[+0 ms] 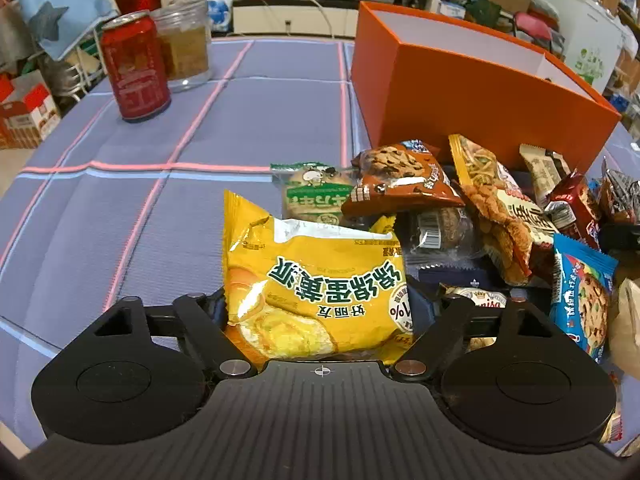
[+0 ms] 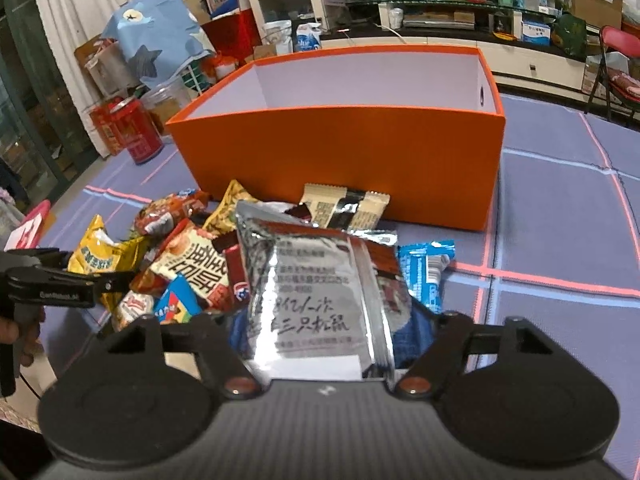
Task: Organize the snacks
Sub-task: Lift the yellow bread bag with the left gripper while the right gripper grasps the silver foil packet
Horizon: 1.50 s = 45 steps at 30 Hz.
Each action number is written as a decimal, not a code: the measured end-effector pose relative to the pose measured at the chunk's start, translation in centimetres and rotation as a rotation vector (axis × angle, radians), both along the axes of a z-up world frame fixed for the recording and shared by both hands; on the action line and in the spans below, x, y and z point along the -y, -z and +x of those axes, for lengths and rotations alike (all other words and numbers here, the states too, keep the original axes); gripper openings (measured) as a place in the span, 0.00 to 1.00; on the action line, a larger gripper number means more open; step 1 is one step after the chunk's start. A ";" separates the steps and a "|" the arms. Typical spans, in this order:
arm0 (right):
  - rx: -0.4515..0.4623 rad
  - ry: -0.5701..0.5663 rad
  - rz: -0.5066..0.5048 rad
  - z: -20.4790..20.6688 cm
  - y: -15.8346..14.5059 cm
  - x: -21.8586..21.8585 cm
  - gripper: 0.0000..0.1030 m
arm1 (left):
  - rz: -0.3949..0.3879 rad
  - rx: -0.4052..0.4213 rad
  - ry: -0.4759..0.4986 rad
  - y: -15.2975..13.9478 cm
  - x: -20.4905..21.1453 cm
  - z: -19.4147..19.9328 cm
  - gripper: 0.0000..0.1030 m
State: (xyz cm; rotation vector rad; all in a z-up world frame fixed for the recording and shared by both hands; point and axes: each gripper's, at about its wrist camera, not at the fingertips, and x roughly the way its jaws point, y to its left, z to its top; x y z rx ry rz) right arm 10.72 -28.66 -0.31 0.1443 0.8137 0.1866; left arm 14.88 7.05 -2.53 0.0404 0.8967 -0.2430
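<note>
a: checking the left tongs (image 1: 320,304) first. how wide, and holding what?

b: roughly mid-width, clamped on the yellow packet (image 1: 304,248). standing upright in the grip, printed face toward the camera, lettering upside down.

a: and the right tongs (image 2: 328,320)?

b: also about half closed, gripping a silver packet (image 2: 312,272) by its edges. tilted up, plain back with black print facing the lens. fingertips hidden behind the foil.

a: where is the rest of the snacks?

b: heaped in a snack pile (image 1: 480,208) on the table (image 1: 160,140), at 2 to 3 o'clock from the yellow packet in the left wrist view. brown cookie packet (image 1: 400,176) on top, green-and-white packet (image 1: 312,196) just beside it at its 9 o'clock, blue cookie packet (image 1: 580,300) at the pile's 4 o'clock edge.

a: and the orange box (image 1: 460,92)?

b: just behind the pile, at 1 o'clock in the left view and 12 o'clock in the right. open top, pale inside, no snack visible in the part that shows. beige-and-black packet (image 2: 348,208) leaning against its near wall.

a: anything else on the table?

b: red can (image 1: 134,68) at 10 o'clock in the left view, clear jar (image 1: 186,48) touching or just behind it, well apart from the pile.
</note>
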 end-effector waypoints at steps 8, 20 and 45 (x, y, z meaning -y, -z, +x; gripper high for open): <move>0.025 0.009 -0.010 -0.4 -0.6 -0.1 0.59 | -0.003 0.012 -0.005 -0.8 -0.2 -0.3 0.42; 0.174 -0.008 -0.153 -2.5 -3.4 -2.1 0.58 | -0.073 0.066 -0.041 -3.4 -1.7 -1.8 0.41; 0.218 0.013 -0.264 -3.1 -4.1 -4.5 0.58 | 0.015 0.134 -0.087 -5.3 0.3 -3.3 0.41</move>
